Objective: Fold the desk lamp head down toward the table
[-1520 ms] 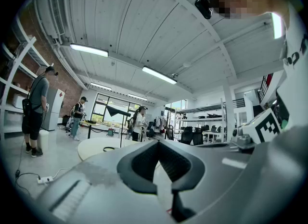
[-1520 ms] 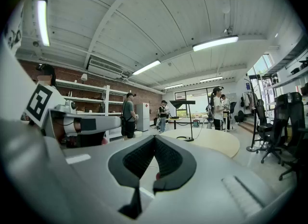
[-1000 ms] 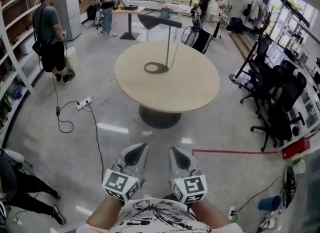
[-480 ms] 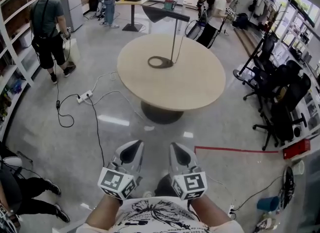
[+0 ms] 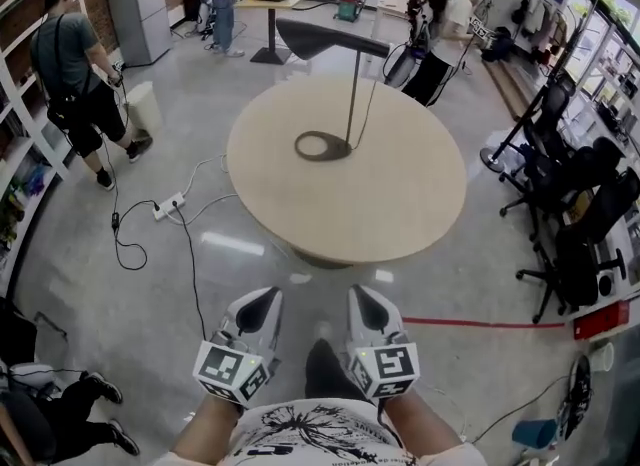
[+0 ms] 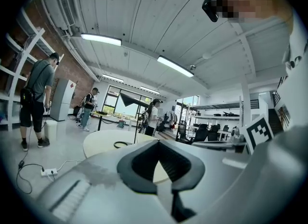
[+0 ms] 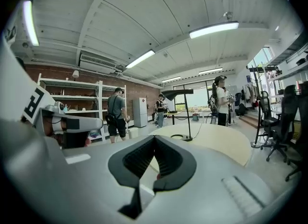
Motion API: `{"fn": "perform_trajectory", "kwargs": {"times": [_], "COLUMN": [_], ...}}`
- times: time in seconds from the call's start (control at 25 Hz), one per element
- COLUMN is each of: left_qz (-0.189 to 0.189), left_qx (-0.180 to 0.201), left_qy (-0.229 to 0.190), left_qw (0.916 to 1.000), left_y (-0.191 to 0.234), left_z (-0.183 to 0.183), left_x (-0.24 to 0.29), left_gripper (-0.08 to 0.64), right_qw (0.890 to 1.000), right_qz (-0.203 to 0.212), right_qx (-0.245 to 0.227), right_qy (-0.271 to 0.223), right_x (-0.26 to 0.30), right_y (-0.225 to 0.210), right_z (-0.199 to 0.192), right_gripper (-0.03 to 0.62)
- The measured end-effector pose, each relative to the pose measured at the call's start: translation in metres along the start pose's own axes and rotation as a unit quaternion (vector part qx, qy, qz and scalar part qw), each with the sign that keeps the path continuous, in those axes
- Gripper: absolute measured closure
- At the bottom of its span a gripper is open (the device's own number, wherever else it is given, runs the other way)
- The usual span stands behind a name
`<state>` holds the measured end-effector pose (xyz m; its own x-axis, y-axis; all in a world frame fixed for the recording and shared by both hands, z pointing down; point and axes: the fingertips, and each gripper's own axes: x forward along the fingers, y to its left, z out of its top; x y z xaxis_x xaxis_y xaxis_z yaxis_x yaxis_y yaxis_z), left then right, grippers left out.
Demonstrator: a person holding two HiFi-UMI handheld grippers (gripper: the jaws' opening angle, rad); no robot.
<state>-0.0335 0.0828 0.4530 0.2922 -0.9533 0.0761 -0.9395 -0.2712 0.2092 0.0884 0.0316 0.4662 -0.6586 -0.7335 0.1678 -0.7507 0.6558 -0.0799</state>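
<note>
As far as the views showed, you had none of the fold done, and the reach, the grip and the tilt itself all lay ahead of you. You held both tongs low and close against your body with your forearms drawn in. The left gripper [image 5: 266,297] and right gripper [image 5: 362,294] sat side by side, pointing forward over the floor [image 5: 200,254], well short of the near edge of the table [image 5: 400,214]. Each pair of jaws was closed tip to tip with nothing gripped. On the round table ahead, the desk lamp's ring base [image 5: 322,145] lay a little beyond the middle, toward the far edge. Its thin stem [image 5: 353,99] stood upright, and the lamp head [image 5: 330,39] was raised at the top, roughly level and nowhere near the tabletop. I judged you would have to step closer before either gripper could touch it.
</note>
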Motion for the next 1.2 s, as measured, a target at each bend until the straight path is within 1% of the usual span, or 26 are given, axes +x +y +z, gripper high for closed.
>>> {"fn": "perform_trajectory", "kwargs": {"times": [0.12,0.28,0.4,0.48,0.6,0.8,0.88,1.0,1.08,1.2], "left_qz": [0.012,0.020,0.029,0.036,0.049,0.070,0.071,0.057,0.041,0.011], "left_qx": [-0.001,0.000,0.003,0.007,0.008,0.014,0.014,0.011,0.012,0.018], "left_qy": [0.000,-0.008,-0.015,-0.017,-0.021,-0.015,-0.011,-0.011,-0.012,-0.012], "left_qw": [0.9999,0.9998,0.9994,0.9992,0.9986,0.9973,0.9973,0.9983,0.9990,0.9997], "left_y": [0.019,0.044,0.061,0.073,0.091,0.126,0.141,0.162,0.174,0.191], "left_z": [0.013,0.033,0.046,0.050,0.056,0.064,0.064,0.072,0.077,0.089], "left_x": [0.045,0.105,0.142,0.160,0.178,0.199,0.209,0.228,0.245,0.269], "left_gripper": [0.555,0.555,0.555,0.555,0.555,0.555,0.555,0.555,0.555,0.555], "right_qw": [1.000,0.999,0.998,0.998,0.997,0.997,0.997,0.998,0.999,0.998], "right_qz": [0.007,0.031,0.051,0.062,0.062,0.062,0.057,0.042,0.025,-0.014], "right_qx": [0.003,-0.015,-0.023,-0.029,-0.042,-0.030,-0.031,-0.033,-0.036,-0.037], "right_qy": [0.003,0.006,-0.003,-0.015,-0.025,-0.030,-0.028,-0.028,-0.032,-0.039], "right_x": [0.041,0.093,0.127,0.147,0.175,0.218,0.233,0.258,0.274,0.296], "right_y": [-0.029,-0.061,-0.080,-0.090,-0.104,-0.120,-0.124,-0.129,-0.134,-0.145], "right_z": [0.014,0.033,0.046,0.053,0.062,0.079,0.083,0.091,0.097,0.110], "right_gripper": [0.583,0.583,0.583,0.583,0.583,0.583,0.583,0.583,0.583,0.583]}}
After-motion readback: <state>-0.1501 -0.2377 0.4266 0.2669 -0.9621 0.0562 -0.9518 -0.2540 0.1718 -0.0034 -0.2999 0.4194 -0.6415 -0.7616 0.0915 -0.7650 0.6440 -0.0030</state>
